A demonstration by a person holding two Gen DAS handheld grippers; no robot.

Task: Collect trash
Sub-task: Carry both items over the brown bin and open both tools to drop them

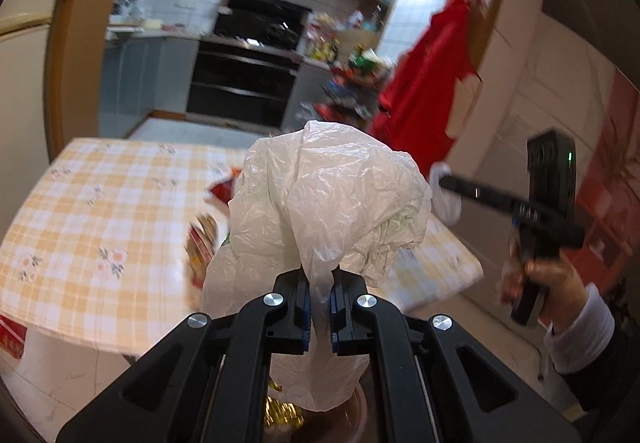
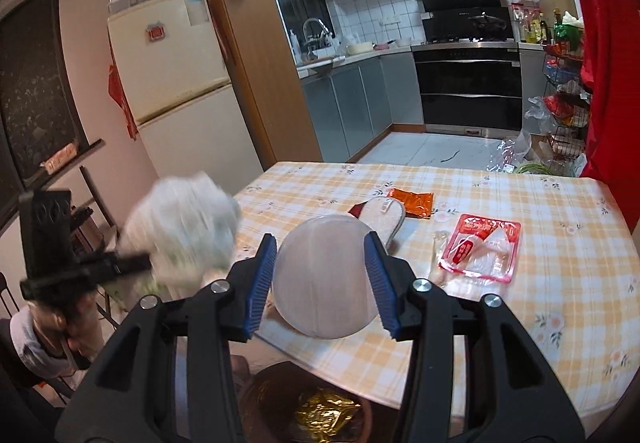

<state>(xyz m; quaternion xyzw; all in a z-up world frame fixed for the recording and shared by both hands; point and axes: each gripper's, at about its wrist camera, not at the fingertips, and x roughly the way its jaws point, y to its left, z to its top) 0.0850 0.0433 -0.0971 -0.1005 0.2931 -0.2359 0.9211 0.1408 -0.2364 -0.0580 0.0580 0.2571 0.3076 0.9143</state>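
My left gripper (image 1: 320,303) is shut on a crumpled white plastic bag (image 1: 332,195), held up over the table's near edge; the bag also shows blurred in the right wrist view (image 2: 184,231). My right gripper (image 2: 322,279) is shut on a translucent round plastic lid (image 2: 324,275), above the table edge. It appears at the right of the left wrist view (image 1: 444,183). Below both grippers is a brown bin (image 2: 280,387) with gold foil trash (image 2: 324,415) inside. On the checked tablecloth (image 2: 520,283) lie a red-and-clear plastic tray (image 2: 480,251), an orange sachet (image 2: 412,199) and a grey oval pad (image 2: 384,215).
A white fridge (image 2: 176,83) stands left of the table. The kitchen with a black oven (image 2: 468,83) lies beyond. A red cloth (image 2: 604,63) hangs at the right. A wire rack of groceries (image 2: 564,115) stands by it. A chair (image 2: 92,227) is at the left.
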